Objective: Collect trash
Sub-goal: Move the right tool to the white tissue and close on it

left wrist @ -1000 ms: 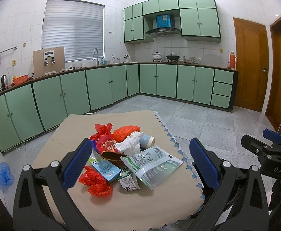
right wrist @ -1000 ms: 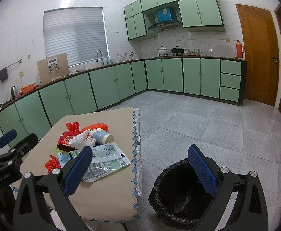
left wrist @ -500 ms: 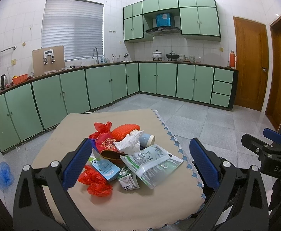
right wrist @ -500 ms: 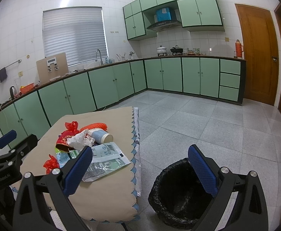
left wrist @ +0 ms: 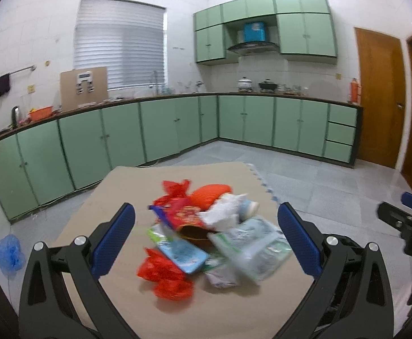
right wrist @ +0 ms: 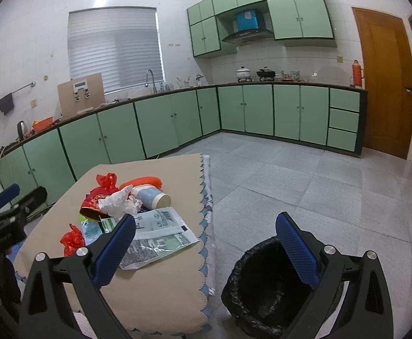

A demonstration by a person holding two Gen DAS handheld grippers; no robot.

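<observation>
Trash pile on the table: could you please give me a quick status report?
Left gripper open, empty, facing the trash pile. Right gripper open, empty. Pile untouched; bin beside table. Nothing in the way.

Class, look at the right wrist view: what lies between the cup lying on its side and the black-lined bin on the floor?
In the right wrist view, the flat plastic pouches, the table's scalloped cloth edge and grey floor separate the cup from the bin.
</observation>
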